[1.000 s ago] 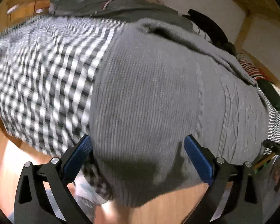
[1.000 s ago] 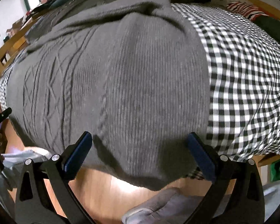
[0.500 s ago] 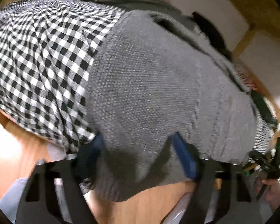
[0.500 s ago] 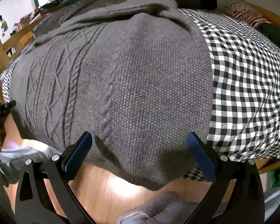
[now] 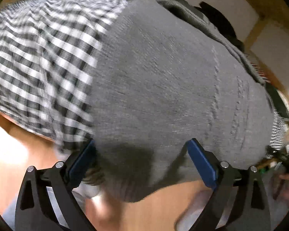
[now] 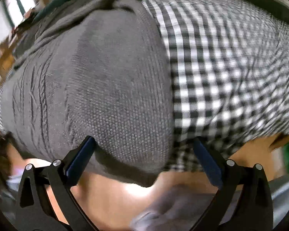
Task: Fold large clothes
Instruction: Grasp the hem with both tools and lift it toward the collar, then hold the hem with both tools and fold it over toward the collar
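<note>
The left claw [image 5: 141,160] is opening wide at the bottom of its frame, with the hem of the gray sweater [image 5: 163,80] between its blue pads. The right claw [image 6: 144,157] is wide too, over the sweater's corner. The sweater fills the middle, lying on a black-and-white checked cloth [image 6: 231,67].

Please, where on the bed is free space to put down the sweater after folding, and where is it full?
Free: the checked sheet beside the grey sweater, running to the bed's near edge, and a similar patch on the sweater's other side. Crowded: the far end, where dark clothes are piled.
</note>
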A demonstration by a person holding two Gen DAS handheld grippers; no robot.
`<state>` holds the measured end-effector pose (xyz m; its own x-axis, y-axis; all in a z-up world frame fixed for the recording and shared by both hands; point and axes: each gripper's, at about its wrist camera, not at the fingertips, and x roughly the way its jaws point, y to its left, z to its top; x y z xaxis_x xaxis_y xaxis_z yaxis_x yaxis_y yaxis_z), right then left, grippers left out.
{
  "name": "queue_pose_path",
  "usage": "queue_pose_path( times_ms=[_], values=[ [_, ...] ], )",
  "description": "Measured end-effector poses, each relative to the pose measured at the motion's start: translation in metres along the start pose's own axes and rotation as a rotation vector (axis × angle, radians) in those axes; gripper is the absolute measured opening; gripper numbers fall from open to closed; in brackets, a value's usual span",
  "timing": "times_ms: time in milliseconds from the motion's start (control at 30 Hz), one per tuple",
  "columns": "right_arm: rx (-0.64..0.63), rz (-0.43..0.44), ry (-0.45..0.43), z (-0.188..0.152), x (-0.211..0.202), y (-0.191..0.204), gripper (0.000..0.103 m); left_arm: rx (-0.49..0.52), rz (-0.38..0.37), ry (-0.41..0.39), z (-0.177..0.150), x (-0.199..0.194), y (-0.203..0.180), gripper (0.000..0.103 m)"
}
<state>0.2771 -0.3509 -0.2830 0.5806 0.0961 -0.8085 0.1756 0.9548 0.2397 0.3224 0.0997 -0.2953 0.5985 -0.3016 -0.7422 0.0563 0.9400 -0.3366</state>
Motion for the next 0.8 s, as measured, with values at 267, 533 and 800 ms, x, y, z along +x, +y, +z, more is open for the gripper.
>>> queue_pose_path(
  times_ms=[267,533,800],
  values=[
    [0.002,0.093,0.106,-0.011,0.011,0.010,0.071,-0.058,0.029,0.074,0.002,-0.015,0.013,0.036],
    [0.088,0.158,0.196,-0.021,0.021,-0.009,0.066,-0.034,-0.036,0.161,-0.012,-0.038,0.020,0.013],
    [0.009,0.357,0.109,-0.019,-0.004,0.013,0.001,0.009,-0.207,0.096,0.017,-0.066,-0.032,0.009]
  ],
)
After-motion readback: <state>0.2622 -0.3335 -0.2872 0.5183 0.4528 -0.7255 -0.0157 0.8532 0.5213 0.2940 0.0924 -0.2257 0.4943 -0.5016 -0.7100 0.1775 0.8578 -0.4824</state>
